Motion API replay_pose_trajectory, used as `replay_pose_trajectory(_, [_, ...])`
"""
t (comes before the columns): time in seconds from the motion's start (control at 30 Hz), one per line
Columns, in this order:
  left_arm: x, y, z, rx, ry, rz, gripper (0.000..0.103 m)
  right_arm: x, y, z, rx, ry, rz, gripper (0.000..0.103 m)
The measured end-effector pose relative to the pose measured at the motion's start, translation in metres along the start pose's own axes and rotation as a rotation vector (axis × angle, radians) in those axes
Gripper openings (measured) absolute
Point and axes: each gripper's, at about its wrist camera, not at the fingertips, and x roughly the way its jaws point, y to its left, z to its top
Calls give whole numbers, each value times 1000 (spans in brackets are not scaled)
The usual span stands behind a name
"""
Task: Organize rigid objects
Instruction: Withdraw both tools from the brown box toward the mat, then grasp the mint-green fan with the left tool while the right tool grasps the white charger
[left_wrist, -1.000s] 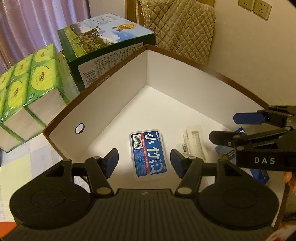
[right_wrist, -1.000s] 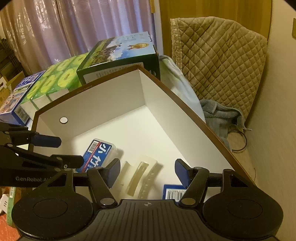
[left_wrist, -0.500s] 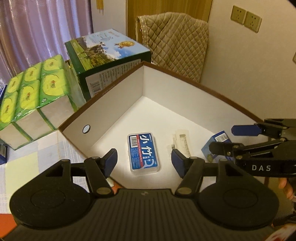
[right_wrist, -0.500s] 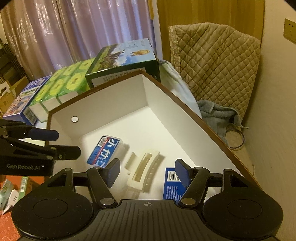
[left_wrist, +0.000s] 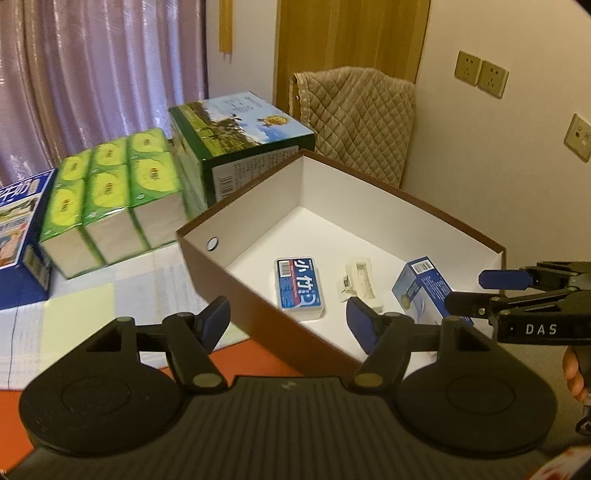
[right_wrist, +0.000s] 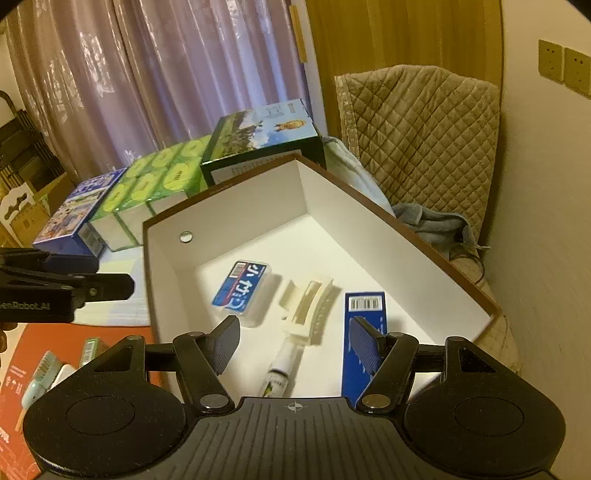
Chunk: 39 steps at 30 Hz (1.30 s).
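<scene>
- Rigid objects lie on the white floor of an open cardboard box (right_wrist: 443, 258) with brown outer walls and a round hole (right_wrist: 185, 236) in one short wall.
- Blue-labelled plastic case (right_wrist: 242, 288): flat on the box floor, nearest the holed wall.
- Cream hair claw clip (right_wrist: 308, 306): just beside the case, between it and a blue carton (right_wrist: 364, 321).
- Blue carton: lies flat with its barcode end toward the far wall.
- Slim white tube (right_wrist: 282, 369): lies at the near end of the clip; contact between them cannot be confirmed.
- Right gripper (right_wrist: 294, 341): jaws spread apart, nothing between them, positioned above the near end of the box over the tube.
- Left gripper (left_wrist: 288, 321): jaws spread apart and empty, held above the near brown wall of the box, which passes between the blue finger pads (left_wrist: 216, 319).
- Outside the box: a green-edged carton (left_wrist: 240, 147) stands against the far corner, a green pack of tissues (left_wrist: 110, 192) beside it, and a blue box (right_wrist: 79, 214) further along.
- Quilted beige cover (right_wrist: 417, 140): drapes over furniture behind the box.
</scene>
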Motion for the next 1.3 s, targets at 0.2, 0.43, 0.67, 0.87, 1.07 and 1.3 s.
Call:
replay_pose_trajectory(0.2, [-37, 13, -25, -34, -19, 5, 66, -24, 17, -17, 5, -16, 3, 63])
replay_pose_trajectory(0.43, [-71, 28, -56, -47, -19, 25, 66, -45, 41, -36, 1, -20, 22, 63])
replay_pose_trajectory(0.67, [-96, 48, -86, -82, 1, 62, 66, -52, 68, -56, -28, -3, 64, 63])
replay_pose_trajectory(0.87, [-111, 66, -107, -116, 15, 96, 66, -45, 93, -75, -57, 48, 111, 63])
replay_pose_trajectory(1.07, [-122, 83, -124, -154, 31, 132, 66, -31, 118, -93, -100, 109, 145, 63])
replay_pose_trajectory(1.3, [-134, 104, -145, -208, 49, 185, 66, -15, 138, -102, -149, 154, 170, 63])
